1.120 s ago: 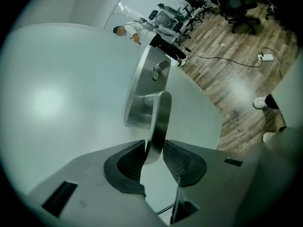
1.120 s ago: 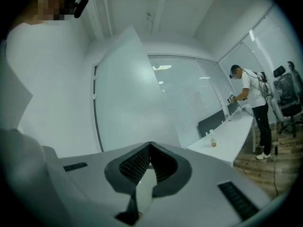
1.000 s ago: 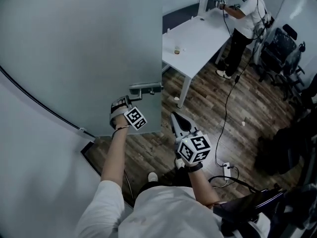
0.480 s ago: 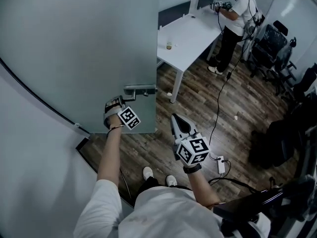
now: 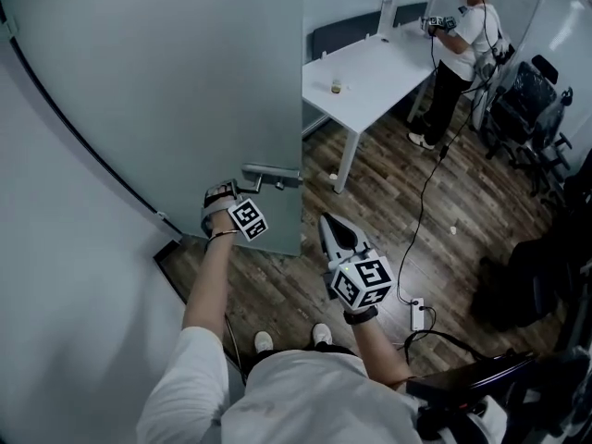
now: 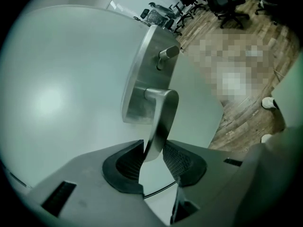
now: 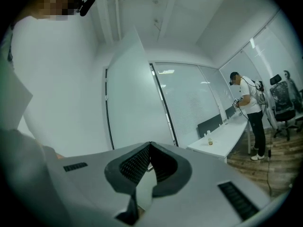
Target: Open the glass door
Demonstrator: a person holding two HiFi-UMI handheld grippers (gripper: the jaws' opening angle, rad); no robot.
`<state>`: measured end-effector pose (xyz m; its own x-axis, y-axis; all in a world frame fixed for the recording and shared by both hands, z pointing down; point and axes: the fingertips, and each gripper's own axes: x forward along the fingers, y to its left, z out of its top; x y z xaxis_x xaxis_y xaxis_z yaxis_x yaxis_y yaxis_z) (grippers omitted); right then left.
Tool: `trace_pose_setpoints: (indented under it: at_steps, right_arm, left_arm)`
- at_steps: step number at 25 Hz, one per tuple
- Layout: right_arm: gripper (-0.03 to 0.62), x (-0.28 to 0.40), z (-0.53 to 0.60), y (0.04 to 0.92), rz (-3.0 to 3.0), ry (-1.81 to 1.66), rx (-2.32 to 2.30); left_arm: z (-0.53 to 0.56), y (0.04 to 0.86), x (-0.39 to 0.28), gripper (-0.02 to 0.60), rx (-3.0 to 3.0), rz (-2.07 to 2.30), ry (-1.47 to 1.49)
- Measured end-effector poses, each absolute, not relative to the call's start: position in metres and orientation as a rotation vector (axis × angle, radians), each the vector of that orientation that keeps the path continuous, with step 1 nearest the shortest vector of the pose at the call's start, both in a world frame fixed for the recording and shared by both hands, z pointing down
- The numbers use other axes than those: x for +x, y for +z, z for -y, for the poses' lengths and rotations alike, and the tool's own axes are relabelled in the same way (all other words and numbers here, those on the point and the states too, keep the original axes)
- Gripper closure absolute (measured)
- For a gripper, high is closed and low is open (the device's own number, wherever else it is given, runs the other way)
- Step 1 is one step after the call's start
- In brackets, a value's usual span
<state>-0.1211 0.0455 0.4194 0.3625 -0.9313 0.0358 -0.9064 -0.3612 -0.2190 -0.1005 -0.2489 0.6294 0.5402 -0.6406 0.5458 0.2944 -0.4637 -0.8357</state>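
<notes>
Left gripper (image 6: 152,152), clamped on the handle (image 6: 161,117), has drawn the glass door (image 5: 185,91) wider; right gripper (image 7: 150,151) closed, empty; opening nearly done.

- A white bench (image 5: 393,58) stands at one o'clock in the head view, on a dark wood-plank floor (image 5: 379,202).
- A small bottle (image 5: 337,86) stands upright near the bench's near end.
- A second person (image 5: 467,35) in a white shirt and dark trousers stands at the bench's far end, at about one o'clock.
- Black office chairs (image 5: 523,100) crowd together at two o'clock, just behind that person.
- A thin cable (image 5: 423,202) runs along the floor to a white power strip (image 5: 418,314) at four o'clock.
</notes>
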Motion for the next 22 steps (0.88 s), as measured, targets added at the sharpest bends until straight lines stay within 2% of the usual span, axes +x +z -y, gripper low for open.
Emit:
trace_pose_setpoints:
  at_steps: [5,22]
  right_arm:
    - [0.592,-0.143,-0.022,0.405,-1.668,-0.180,-2.401]
    - [0.592,-0.251,-0.021,0.412,-1.910,-0.186,-2.303]
  left_arm:
    - [0.237,0.623,-0.120,0.471,-1.726,-0.216,-1.052]
    - [0.194,0.633,-0.246,0.471,-1.693,-0.216,-0.965]
